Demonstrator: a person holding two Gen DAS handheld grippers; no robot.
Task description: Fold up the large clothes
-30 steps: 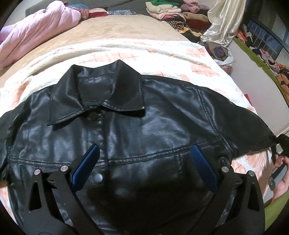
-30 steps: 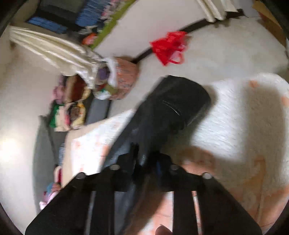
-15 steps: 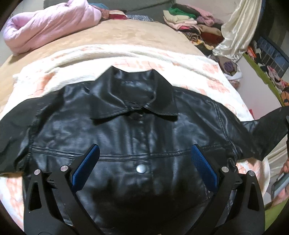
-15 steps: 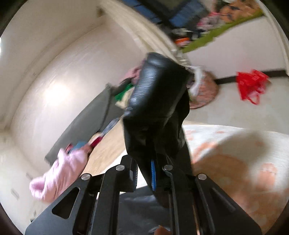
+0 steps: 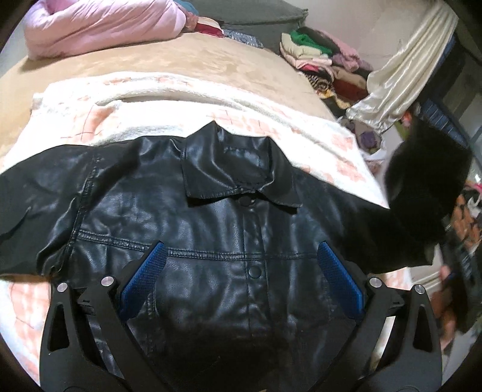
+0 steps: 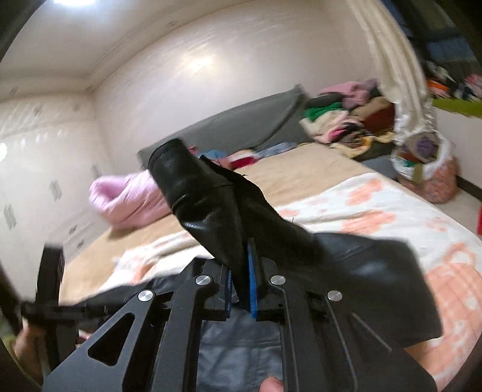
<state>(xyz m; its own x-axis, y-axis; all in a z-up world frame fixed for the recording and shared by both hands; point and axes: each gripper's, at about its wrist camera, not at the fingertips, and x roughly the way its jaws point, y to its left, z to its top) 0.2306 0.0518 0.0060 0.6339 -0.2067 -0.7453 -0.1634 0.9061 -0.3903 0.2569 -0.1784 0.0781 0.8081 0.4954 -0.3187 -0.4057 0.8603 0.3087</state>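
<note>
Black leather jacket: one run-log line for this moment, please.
jacket flat on blanket | right gripper shut on sleeve, lifted | left gripper open above front

I'm getting the left wrist cam looking down close over the black jacket [image 5: 211,229], facing the headboard; right cam is sitting low, tilting up across the bed [image 6: 319,178]. Both are sharing jacket, pink duvet [image 5: 102,27], clothes pile [image 6: 349,120].

The leather jacket [image 5: 211,235] is glossy black. The blanket [image 5: 150,114] under it is cream with peach crosshatch patches. The quilt [image 5: 99,27] is pale pink.
</note>
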